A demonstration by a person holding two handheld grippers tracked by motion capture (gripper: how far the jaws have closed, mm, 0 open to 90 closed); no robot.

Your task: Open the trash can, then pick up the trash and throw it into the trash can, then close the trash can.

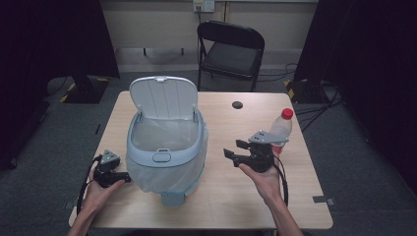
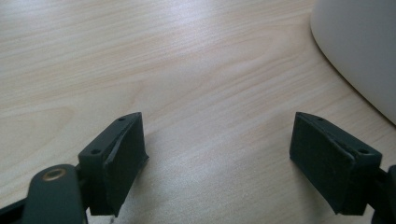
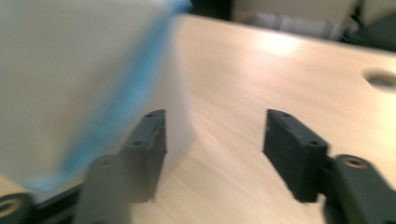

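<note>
Standing at table centre, the pale blue lidded plastic bin (image 1: pixel 166 147) is found open and lined, untouched, with the left gripper (image 1: pixel 127 179) at nine o'clock and the right gripper (image 1: pixel 233 149) at three o'clock, both spread and empty.

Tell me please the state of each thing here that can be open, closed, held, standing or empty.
Bin lid: open, tipped up at the back.
Waste bin: upright on the table, lined with a pale bag; no contents visible inside.
Bottle: standing upright, red cap on, not held.
Left tool: open, nothing between the jaws, low over the wood.
Right tool: open, nothing held, close beside the bin.
Folding chair: unfolded, unoccupied.
</note>
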